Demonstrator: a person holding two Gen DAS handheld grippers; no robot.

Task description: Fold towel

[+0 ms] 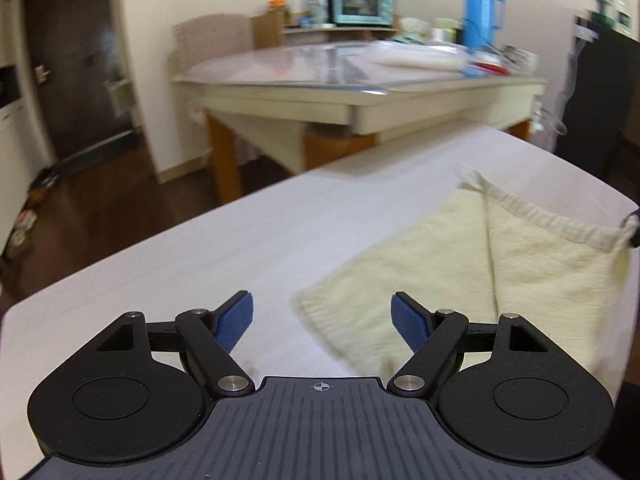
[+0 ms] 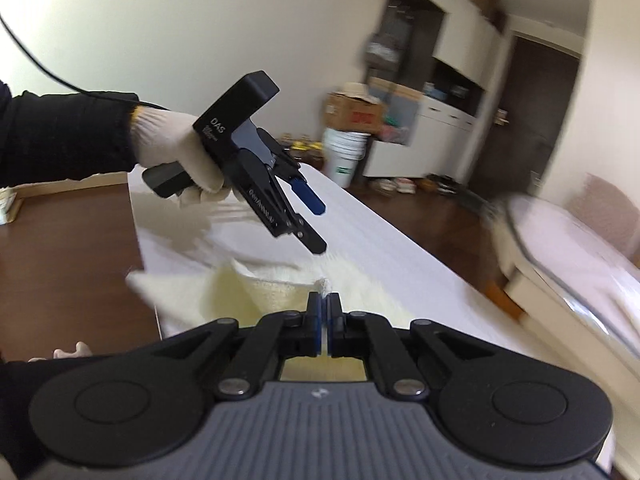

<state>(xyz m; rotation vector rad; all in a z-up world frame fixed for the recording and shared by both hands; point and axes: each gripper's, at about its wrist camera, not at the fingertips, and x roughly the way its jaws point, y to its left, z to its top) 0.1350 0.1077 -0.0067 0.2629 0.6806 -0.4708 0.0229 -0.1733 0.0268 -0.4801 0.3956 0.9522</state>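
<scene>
A cream towel (image 1: 440,256) lies on the white tabletop (image 1: 200,260), with one corner folded over and lifted at the right edge of the left wrist view. My right gripper (image 2: 324,300) is shut on that lifted corner of the towel (image 2: 272,292); in the left wrist view only a dark tip of my right gripper (image 1: 634,232) shows there. My left gripper (image 1: 322,308) hovers open over the towel's near end with nothing between its blue pads. In the right wrist view my left gripper (image 2: 320,229), held by a gloved hand (image 2: 168,140), hangs open above the table.
Beyond the white table stands a glass-topped table (image 1: 300,68) with a blue flask (image 1: 480,12) and a teal oven (image 1: 362,2). A dark chair back (image 1: 600,100) is at the far right. A brown surface (image 2: 68,248) adjoins the white top; a white bucket (image 2: 344,156) sits on the floor.
</scene>
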